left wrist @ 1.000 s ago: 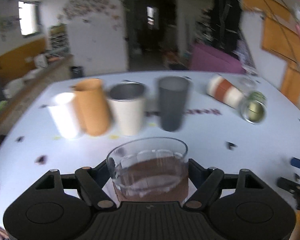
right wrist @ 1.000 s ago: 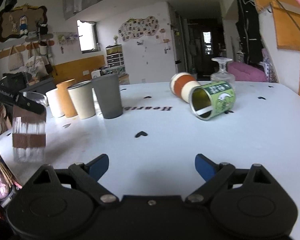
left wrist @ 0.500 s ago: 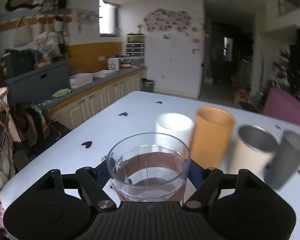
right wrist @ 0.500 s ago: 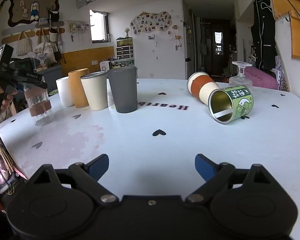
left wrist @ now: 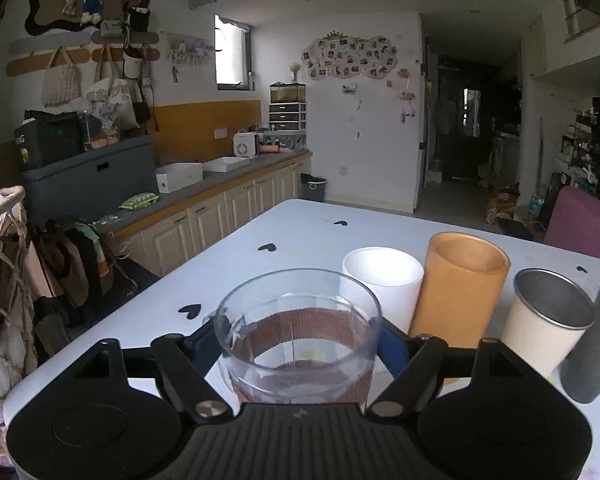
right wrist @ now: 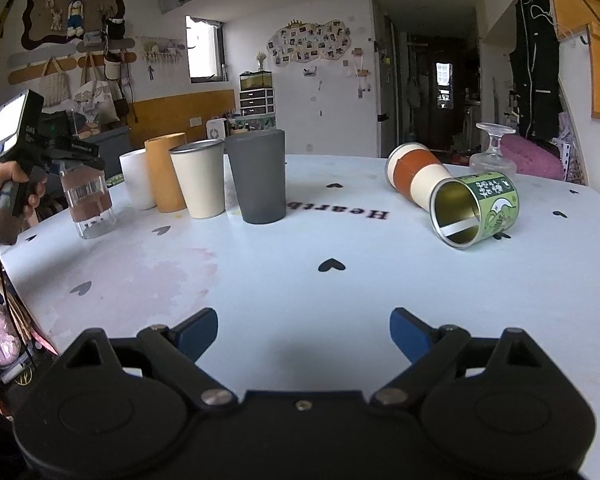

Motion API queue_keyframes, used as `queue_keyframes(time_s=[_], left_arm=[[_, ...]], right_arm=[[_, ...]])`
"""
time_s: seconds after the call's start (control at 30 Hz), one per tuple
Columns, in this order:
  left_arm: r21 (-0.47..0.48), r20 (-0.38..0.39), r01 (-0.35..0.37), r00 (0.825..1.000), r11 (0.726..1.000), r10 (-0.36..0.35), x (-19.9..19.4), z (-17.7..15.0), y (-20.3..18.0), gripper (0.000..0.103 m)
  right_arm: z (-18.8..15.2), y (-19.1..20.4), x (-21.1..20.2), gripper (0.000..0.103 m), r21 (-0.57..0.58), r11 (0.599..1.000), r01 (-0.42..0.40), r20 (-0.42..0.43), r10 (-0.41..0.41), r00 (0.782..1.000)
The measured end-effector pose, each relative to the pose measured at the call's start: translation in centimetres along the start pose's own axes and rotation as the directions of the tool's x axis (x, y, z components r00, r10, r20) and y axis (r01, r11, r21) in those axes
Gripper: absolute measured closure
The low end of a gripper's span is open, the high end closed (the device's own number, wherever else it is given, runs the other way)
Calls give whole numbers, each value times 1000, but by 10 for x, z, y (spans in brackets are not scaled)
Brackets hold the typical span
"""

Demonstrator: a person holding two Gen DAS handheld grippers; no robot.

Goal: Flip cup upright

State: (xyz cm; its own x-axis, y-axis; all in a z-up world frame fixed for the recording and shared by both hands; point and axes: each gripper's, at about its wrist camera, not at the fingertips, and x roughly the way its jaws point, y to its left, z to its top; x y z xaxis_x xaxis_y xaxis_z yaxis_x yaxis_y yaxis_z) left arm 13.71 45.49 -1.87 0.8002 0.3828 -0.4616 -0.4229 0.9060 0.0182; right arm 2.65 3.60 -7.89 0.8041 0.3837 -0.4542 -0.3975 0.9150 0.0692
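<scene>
Left gripper (left wrist: 298,344) grasping glass (left wrist: 298,340), upright, base on table (right wrist: 300,280); white cup (left wrist: 382,280) just beyond. Right gripper (right wrist: 304,330) spread wide, holding nothing, green can (right wrist: 474,210) ahead-right on side.

White cup (right wrist: 137,179), orange cup (right wrist: 167,171), cream metal-rimmed cup (right wrist: 199,178) and grey cup (right wrist: 258,175) are lined upright on white table (right wrist: 340,300). Green tin (right wrist: 474,208) and orange-banded cup (right wrist: 414,178) are seen lying sideways; stemmed glass (right wrist: 493,152) stands inverted behind.
</scene>
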Motion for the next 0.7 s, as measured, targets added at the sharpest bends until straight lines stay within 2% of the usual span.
queue_keyframes(time_s=[0.03, 0.13, 0.27, 0.43, 0.7], left_arm=[[-10, -2, -1, 1000, 1000, 1, -2, 0, 1, 9], [-27, 24, -7, 1000, 1000, 7, -12, 0, 3, 4], [-43, 41, 18, 999, 999, -16, -33, -2, 7, 1], [-21, 59, 43, 997, 999, -42, -76, -14, -1, 0], [14, 66, 88, 994, 996, -89, -135, -41, -23, 0]], right_arm=[[1, 0, -1, 9, 1, 1000, -1, 3, 1, 1000], [6, 0, -3, 9, 4, 1000, -12, 24, 12, 1000], [18, 1, -9, 6, 17, 999, -32, 69, 31, 997], [37, 4, -16, 4, 38, 996, -79, 124, 74, 989], [59, 24, -16, 3, 26, 992, -124, 161, 118, 980]])
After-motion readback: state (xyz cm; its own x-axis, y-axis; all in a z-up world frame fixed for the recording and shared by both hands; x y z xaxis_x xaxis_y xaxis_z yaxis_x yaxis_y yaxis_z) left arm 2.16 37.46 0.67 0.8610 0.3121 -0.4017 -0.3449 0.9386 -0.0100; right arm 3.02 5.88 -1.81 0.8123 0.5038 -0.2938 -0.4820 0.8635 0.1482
